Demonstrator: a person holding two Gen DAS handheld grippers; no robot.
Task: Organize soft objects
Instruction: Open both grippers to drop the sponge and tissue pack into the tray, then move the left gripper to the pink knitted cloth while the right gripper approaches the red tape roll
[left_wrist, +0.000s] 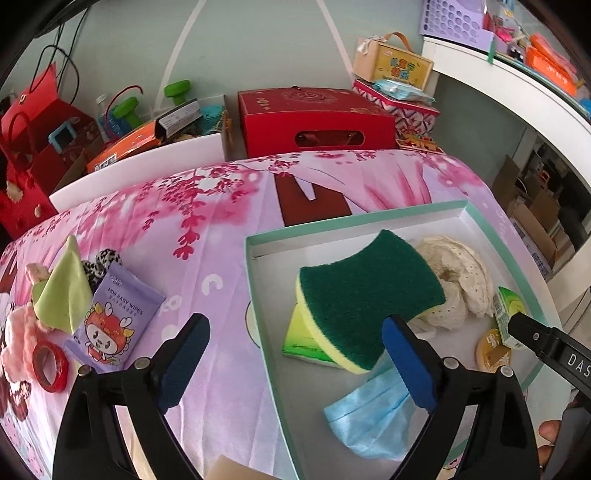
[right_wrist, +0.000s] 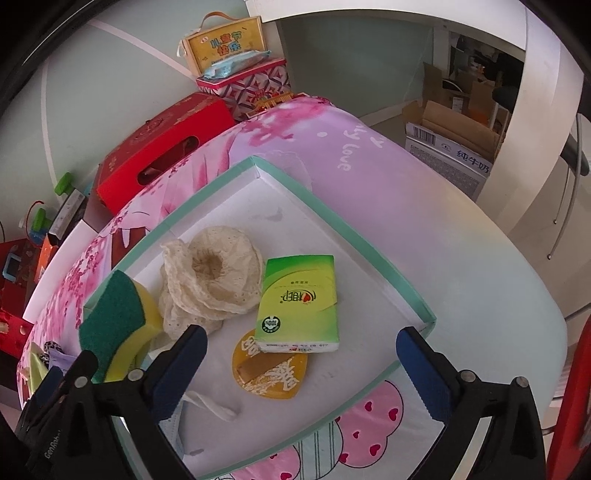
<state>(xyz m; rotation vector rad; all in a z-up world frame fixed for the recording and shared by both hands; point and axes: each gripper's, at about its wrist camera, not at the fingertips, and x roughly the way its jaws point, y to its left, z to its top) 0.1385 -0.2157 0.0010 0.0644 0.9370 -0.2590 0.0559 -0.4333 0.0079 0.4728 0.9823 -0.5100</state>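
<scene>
A shallow rectangular tray (left_wrist: 255, 240) with a mint-green rim and white floor sits on the worktop, which is covered by a pink floral cloth (left_wrist: 207, 206).

Tray contents:
- Sponge (left_wrist: 365, 295): curved outline, coarse dark-green scouring face over yellow foam; it lies tilted on a green tissue packet (left_wrist: 299, 341).
- Cream lace fabric (right_wrist: 210, 273): perforated, bunched into a ring.
- Second green tissue packet (right_wrist: 299, 302): glossy wrapper, partly covering a round amber sachet (right_wrist: 269, 373).
- Pale-blue pleated face mask (left_wrist: 369, 417): near the tray's front edge.

Left wrist view only, outside the tray: purple baby-wipes pouch (left_wrist: 114, 321), yellow-green cloth (left_wrist: 61, 291), red tape ring (left_wrist: 50, 365), pink fluffy item (left_wrist: 18, 339).

Right wrist view only: the sachet's full face and the lace ring's centre hollow.

Left tool (left_wrist: 295, 350): released, jaws wide, grasping nothing; one finger straddles the tray wall beside the sponge. Right tool (right_wrist: 301, 362): released, jaws fully spread above the tray, grasping nothing.
</scene>
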